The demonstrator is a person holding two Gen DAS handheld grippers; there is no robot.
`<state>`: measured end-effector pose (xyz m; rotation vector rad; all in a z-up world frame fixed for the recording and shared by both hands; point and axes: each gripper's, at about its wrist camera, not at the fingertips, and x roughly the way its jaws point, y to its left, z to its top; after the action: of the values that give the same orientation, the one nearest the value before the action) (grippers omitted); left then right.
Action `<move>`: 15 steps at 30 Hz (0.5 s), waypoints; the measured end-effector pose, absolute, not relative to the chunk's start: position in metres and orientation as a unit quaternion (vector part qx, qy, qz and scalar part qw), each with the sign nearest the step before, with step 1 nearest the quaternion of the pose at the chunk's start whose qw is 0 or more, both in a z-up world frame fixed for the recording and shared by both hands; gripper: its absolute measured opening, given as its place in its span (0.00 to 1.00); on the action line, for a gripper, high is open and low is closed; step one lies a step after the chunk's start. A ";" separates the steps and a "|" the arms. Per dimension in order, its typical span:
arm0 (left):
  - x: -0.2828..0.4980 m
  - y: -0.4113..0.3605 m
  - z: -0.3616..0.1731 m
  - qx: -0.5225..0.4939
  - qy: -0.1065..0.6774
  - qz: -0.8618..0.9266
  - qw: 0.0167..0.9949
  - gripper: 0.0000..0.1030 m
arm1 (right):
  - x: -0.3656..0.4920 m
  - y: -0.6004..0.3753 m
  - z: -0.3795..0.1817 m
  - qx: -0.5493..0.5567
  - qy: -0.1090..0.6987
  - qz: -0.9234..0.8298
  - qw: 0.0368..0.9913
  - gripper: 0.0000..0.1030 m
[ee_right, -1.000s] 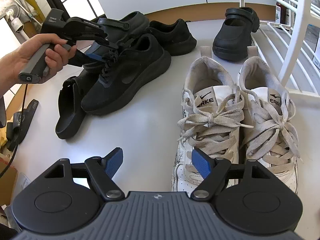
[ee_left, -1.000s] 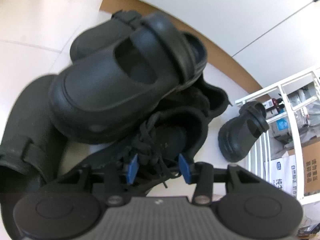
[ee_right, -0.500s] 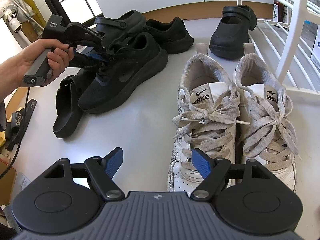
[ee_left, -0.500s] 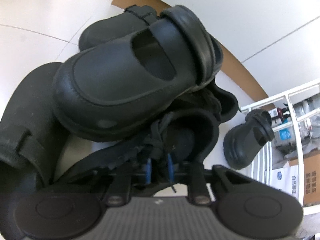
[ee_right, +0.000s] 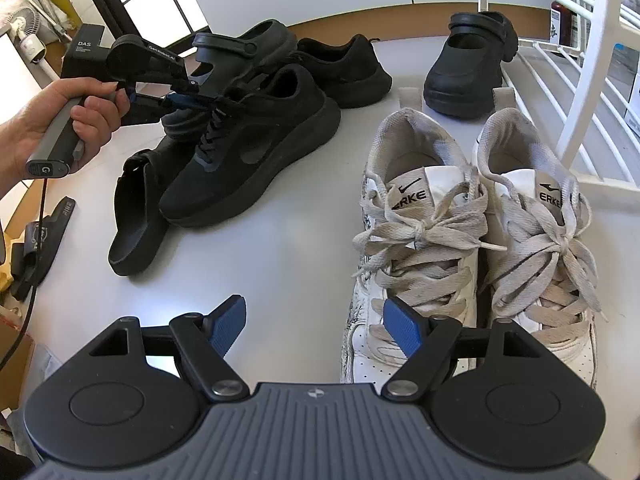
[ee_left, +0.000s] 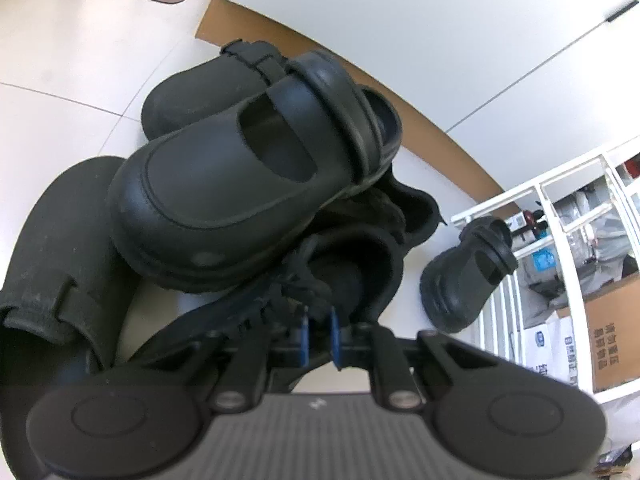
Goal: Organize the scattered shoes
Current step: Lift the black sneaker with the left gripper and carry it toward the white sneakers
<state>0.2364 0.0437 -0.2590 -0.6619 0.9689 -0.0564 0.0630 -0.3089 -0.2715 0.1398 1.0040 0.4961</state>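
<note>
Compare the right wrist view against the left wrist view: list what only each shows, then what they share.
Only the right wrist view: the white sneakers, the open right gripper, and the hand holding the left tool.

Only the left wrist view: cardboard boxes behind the white rack.

Both: the left gripper, shut on the black sneaker's laces, and the lone black clog.

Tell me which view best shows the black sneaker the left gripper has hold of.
The right wrist view: the whole black sneaker shows side-on, with the left gripper shut on its laces. The left wrist view shows only its collar and laces, close up and dark, partly behind a black clog.
</note>
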 end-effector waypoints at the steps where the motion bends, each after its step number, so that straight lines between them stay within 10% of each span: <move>1: 0.237 0.042 -0.259 -0.313 0.454 -0.031 0.834 0.10 | 0.063 -0.309 -0.271 0.067 0.476 0.235 0.845 0.78; 15: 0.213 0.046 -0.253 -0.315 0.454 -0.069 0.831 0.09 | 0.064 -0.310 -0.270 0.069 0.475 0.236 0.845 0.78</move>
<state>0.2130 0.0455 -0.2532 -0.6690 0.9625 -0.1460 0.0635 -0.3097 -0.2704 0.1465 1.0034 0.4974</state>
